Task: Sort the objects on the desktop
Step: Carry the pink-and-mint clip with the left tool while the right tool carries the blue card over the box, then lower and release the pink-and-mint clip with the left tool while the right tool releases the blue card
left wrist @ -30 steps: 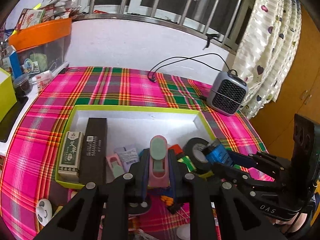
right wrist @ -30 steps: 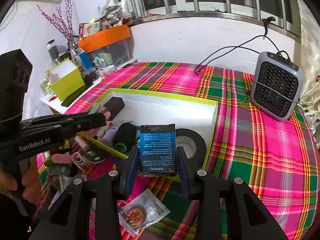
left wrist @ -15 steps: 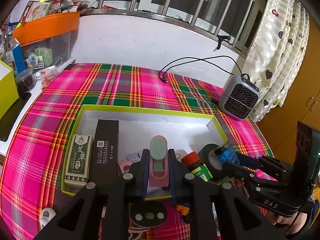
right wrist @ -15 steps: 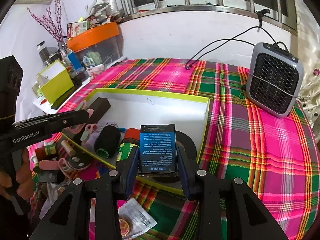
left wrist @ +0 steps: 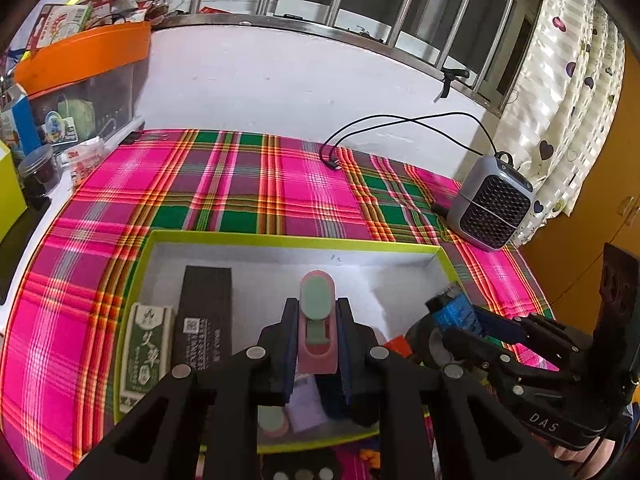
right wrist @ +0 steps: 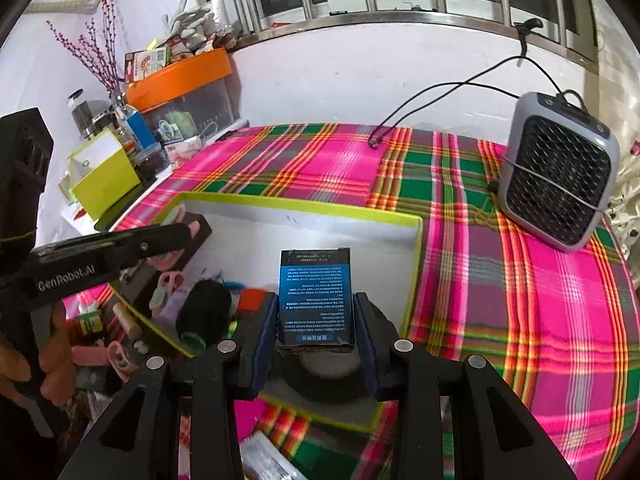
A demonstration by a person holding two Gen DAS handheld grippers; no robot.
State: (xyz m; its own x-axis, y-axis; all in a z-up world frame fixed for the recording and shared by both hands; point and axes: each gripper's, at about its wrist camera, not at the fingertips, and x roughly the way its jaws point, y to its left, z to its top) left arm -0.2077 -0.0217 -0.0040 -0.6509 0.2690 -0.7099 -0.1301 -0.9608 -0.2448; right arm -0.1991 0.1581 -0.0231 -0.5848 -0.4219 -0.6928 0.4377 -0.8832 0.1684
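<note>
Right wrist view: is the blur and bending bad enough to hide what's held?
Right wrist view: heavy fisheye bend, the fan heater smeared at the edge, but the blue box in the right tongs is sharp. Left wrist view: the pink-and-green clip is clear too.

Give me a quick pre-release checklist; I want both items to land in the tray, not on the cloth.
1. Left claw shut on pink clip: ok.
2. Right claw shut on blue box: ok.
3. Clip over green-rimmed tray: ok.
4. Blue box over the tray: ok.
5. Bare tray floor ahead of both: ok.
6. Height above tray floor: cannot tell.
</note>
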